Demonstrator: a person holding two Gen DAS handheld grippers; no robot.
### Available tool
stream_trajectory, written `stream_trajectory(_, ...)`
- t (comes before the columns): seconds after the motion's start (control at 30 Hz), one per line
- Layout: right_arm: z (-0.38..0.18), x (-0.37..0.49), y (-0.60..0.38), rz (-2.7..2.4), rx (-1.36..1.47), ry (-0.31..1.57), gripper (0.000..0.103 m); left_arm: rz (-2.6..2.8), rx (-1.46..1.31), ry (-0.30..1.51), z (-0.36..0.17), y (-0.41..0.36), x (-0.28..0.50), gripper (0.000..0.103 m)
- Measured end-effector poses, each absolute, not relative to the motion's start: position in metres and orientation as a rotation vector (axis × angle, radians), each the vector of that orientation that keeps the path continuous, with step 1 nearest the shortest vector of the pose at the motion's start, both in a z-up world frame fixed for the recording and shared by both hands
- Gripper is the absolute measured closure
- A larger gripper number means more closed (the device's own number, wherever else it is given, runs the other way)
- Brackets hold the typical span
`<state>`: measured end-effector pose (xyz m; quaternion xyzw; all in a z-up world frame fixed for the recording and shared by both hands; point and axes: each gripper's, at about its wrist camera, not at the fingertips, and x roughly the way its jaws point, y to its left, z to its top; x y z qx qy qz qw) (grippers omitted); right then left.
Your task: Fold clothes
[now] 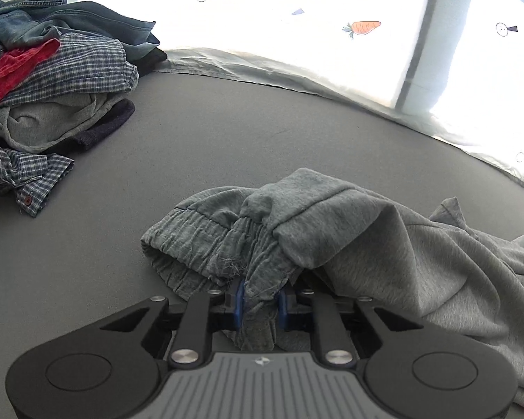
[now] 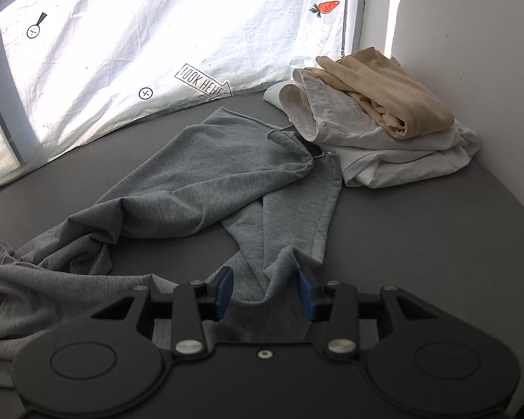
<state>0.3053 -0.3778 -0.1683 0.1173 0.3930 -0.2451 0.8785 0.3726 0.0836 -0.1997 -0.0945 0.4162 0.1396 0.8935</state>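
While pinching the grey sweatpants (image 1: 332,230) at the elastic waistband, left claw (image 1: 260,302) clamping cloth low over the grey tabletop (image 1: 227,132); keeping tension even; one jumbled heap of clothes (image 1: 52,80) lying beyond. Right claw (image 2: 265,291) gaping wide, straddling a trouser leg; one folded stack (image 2: 377,129) sitting behind.

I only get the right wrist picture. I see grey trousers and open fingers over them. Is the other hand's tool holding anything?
Observer: Yes. The left gripper is shut on the grey trousers, at the elastic waistband.
Operator: Any other clothes over there?
Observer: A jumbled pile: denim, checked shirts, something red.
Operator: Is it touching the trousers?
Observer: No, bare grey table lies between them.
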Motion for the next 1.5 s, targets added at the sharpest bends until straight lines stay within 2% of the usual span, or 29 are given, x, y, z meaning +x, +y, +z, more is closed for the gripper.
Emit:
stream_trajectory(0.4,-0.167,0.305,-0.38,-0.493,0.235,0.807,0.062,0.631,-0.253,0.621,-0.102,0.195,0.33,0.089)
stream_trajectory(0.53,-0.168,0.304,-0.38,-0.489,0.248,0.812,0.061,0.773,-0.233,0.687,-0.108,0.218,0.325,0.087)
stream_trajectory(0.63,-0.171,0.305,-0.381,-0.49,0.262,0.825,0.061,0.786,-0.274,0.786,-0.127,0.226,0.319,0.082)
stream_trajectory(0.7,-0.172,0.304,-0.382,-0.491,0.275,0.828,0.061,0.752,-0.273,0.807,-0.137,0.213,0.314,0.074)
stream_trajectory(0.77,-0.173,0.303,-0.385,-0.495,0.297,0.83,0.061,0.721,-0.266,0.825,-0.147,0.197,0.308,0.059)
stream_trajectory(0.8,-0.175,0.303,-0.387,-0.5,0.305,0.834,0.061,0.709,-0.256,0.832,-0.151,0.187,0.305,0.055)
stream_trajectory(1.13,-0.181,0.304,-0.39,-0.5,0.309,0.848,0.06,0.679,-0.313,0.821,-0.151,0.179,0.309,0.052)
stream_trajectory(1.37,-0.18,0.312,-0.392,-0.511,0.286,0.844,0.06,0.731,-0.395,0.744,-0.131,0.212,0.29,0.04)
stream_trajectory(1.5,-0.179,0.324,-0.392,-0.503,0.269,0.843,0.059,0.717,-0.389,0.73,-0.122,0.222,0.284,0.038)
